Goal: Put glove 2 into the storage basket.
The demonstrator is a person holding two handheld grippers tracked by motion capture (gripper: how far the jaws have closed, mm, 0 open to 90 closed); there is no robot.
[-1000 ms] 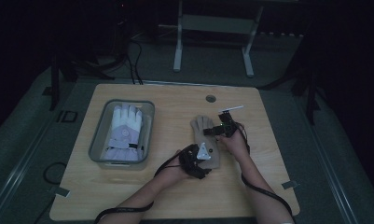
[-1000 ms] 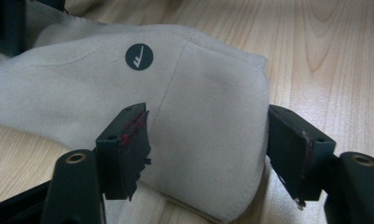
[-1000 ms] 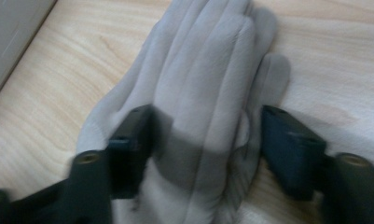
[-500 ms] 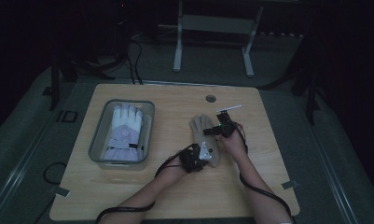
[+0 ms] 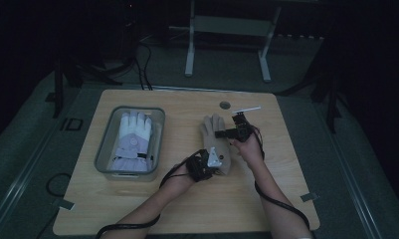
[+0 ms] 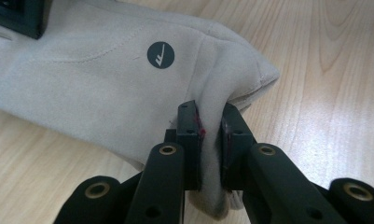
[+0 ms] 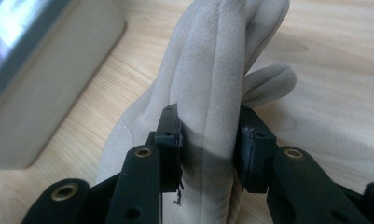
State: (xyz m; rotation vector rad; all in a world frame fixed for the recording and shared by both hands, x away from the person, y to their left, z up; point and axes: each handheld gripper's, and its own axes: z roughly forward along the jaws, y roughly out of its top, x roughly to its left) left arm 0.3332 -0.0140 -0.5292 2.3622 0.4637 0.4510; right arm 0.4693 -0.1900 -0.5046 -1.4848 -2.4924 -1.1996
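A beige suede glove (image 5: 210,128) lies on the wooden table (image 5: 286,199), fingers pointing away from me. My left gripper (image 5: 215,160) is shut on its cuff end; in the left gripper view the pads (image 6: 211,116) pinch a fold of the glove (image 6: 105,79) near a round dark logo. My right gripper (image 5: 219,133) comes in from the right. Its jaws have just been closing, and in the right gripper view they (image 7: 210,121) press on the bunched fingers of the glove (image 7: 212,60), which stand up off the table.
A grey bin (image 5: 103,144) at the left holds a white and lilac glove (image 5: 132,137); its wall (image 7: 45,93) is close beside the beige glove. A round grommet (image 5: 225,105) and a white strip (image 5: 248,108) lie towards the far edge. Cables trail from both grippers.
Both grippers have closed on the beige glove and risen a little, so its pinched parts lift off the table. The bin and its glove have not moved.
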